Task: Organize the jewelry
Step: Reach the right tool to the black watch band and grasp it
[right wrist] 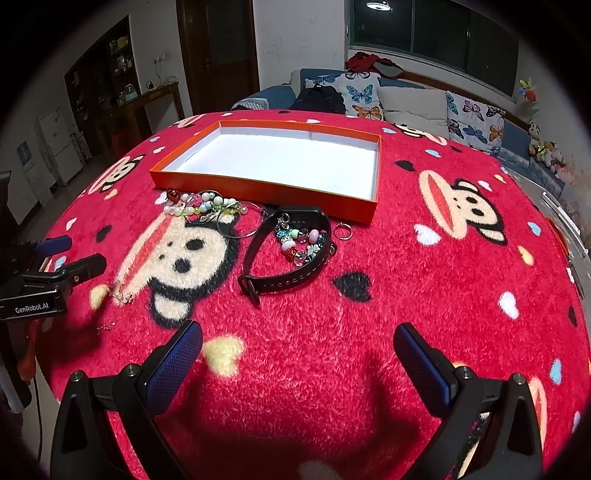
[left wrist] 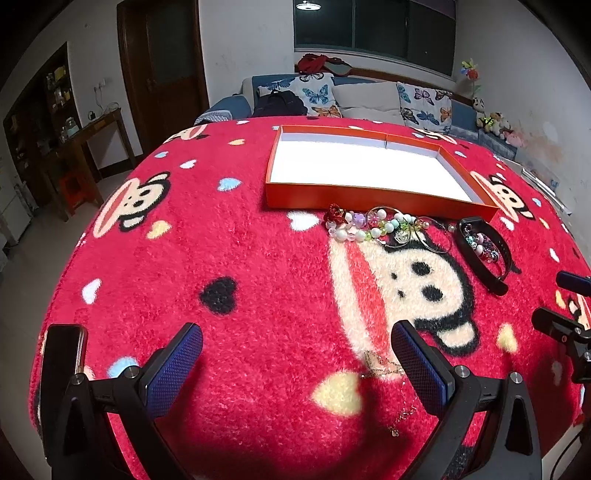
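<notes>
Both the left gripper [left wrist: 297, 349] and the right gripper [right wrist: 298, 347] hover with jaws spread wide, holding nothing. The jewelry lies on the fleece-covered surface [right wrist: 424, 295] just before the empty orange box [right wrist: 266, 188]: a beaded bracelet [right wrist: 201, 206], a black watch band [right wrist: 295, 275] curled around a charm bracelet [right wrist: 301, 243]. The beads look light and limp, likely to snag the pile; pinching across the strand seems safest.

A living room at night. A blue sofa [left wrist: 369, 92] with butterfly-print cushions [left wrist: 317, 94] stands against a white wall under a dark window [left wrist: 373, 26] reflecting a ceiling lamp [left wrist: 306, 5]. A dark wooden door [left wrist: 162, 62] and wooden side table [left wrist: 99, 122] stand left.
</notes>
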`<move>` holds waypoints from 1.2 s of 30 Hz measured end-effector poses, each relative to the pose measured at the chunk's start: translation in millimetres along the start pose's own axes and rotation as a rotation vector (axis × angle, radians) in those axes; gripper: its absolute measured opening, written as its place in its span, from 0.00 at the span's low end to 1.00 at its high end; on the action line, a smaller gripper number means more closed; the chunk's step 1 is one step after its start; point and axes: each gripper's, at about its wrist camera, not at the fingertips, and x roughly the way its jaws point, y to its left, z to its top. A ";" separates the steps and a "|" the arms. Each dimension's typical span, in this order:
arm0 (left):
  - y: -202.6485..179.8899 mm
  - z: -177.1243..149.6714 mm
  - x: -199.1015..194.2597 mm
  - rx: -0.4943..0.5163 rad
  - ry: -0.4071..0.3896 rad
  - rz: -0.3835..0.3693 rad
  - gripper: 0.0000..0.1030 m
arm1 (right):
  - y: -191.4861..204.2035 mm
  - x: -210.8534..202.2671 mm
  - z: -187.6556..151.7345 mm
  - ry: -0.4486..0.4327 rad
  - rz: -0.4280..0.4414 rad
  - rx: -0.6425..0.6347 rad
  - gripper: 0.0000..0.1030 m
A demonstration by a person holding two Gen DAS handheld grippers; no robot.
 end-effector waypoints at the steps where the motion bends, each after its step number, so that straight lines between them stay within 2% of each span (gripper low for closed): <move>1: -0.4 0.3 0.9 0.002 0.001 0.000 1.00 | -0.3 0.8 0.9 0.000 0.003 0.003 1.00; 16: 0.3 5.1 10.9 0.004 0.016 -0.032 1.00 | 0.5 19.3 31.7 0.008 0.041 0.001 1.00; 22: 7.5 7.4 15.9 -0.017 0.027 -0.054 1.00 | 1.6 39.0 42.2 0.038 0.019 -0.002 1.00; 28: 5.2 15.1 19.6 0.012 0.018 -0.067 1.00 | -0.3 53.7 50.1 0.063 -0.006 0.010 1.00; 31: -0.6 21.2 21.9 0.040 0.012 -0.092 1.00 | -0.1 58.3 52.0 0.075 -0.012 0.007 0.93; 36: -12.9 37.0 26.7 0.087 0.009 -0.187 1.00 | -0.6 63.0 52.0 0.093 0.014 0.016 0.79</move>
